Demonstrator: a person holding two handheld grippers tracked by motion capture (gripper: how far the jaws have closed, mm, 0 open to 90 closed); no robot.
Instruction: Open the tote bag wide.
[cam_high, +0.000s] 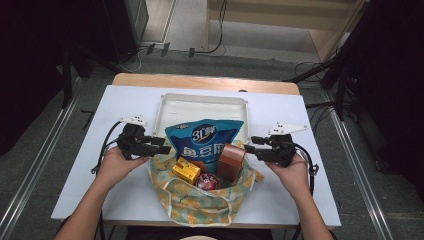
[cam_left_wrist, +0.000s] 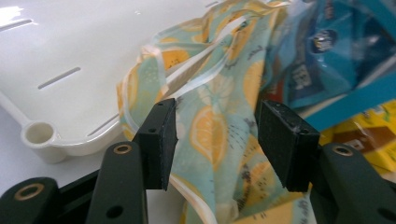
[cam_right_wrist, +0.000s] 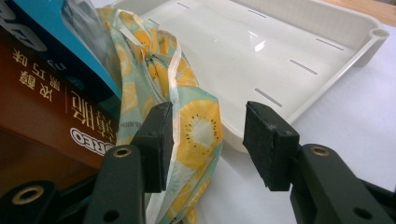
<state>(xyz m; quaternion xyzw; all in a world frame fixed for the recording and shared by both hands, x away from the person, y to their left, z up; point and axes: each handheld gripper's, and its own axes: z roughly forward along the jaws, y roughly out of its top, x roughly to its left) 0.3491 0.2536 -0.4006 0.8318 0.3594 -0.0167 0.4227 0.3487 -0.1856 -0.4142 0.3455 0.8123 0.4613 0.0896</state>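
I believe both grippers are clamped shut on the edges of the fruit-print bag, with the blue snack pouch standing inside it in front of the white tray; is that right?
Not quite: the left gripper and right gripper stand open, pads off the cloth, as both gripper views show. The fruit-print bag does hold the blue snack pouch, in front of the white tray.
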